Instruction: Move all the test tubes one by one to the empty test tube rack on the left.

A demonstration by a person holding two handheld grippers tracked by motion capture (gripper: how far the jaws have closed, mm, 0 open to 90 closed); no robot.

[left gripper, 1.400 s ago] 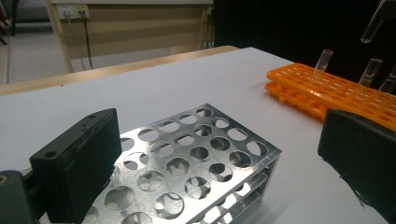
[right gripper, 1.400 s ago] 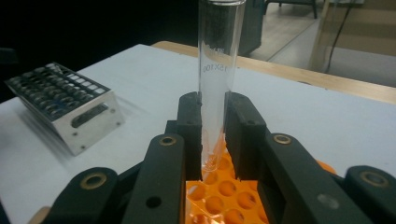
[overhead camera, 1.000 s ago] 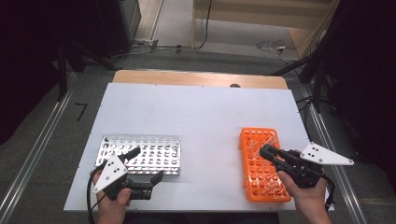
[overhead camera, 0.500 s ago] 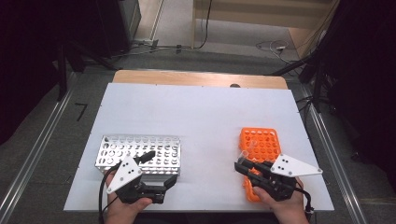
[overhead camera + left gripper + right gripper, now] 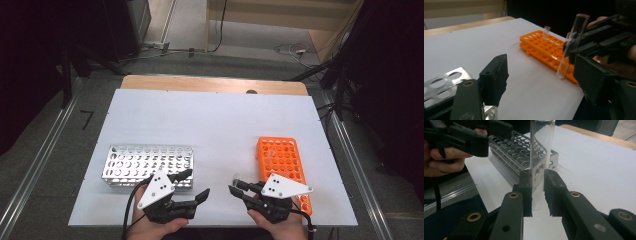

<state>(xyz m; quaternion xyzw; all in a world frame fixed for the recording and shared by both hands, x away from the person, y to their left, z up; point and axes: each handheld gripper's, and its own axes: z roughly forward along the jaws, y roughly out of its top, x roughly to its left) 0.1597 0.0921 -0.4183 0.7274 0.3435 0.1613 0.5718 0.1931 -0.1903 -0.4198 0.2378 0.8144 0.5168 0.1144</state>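
Both hands drawn in along tabletop's near edge. Right gripper (image 5: 235,186) off orange rack (image 5: 280,157), jaws clamped on glass tube (image 5: 537,165), upright. Left gripper (image 5: 192,184) jaws apart, just been closing, nothing between. Tube pulled; handover or seating in metal rack (image 5: 145,162) left. One tube (image 5: 546,32) remains in orange rack.

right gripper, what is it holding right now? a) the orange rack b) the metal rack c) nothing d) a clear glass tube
d: in the right gripper view the right gripper has both jaws pressed on a clear glass tube standing upright between them, with the metal rack behind it, apart.
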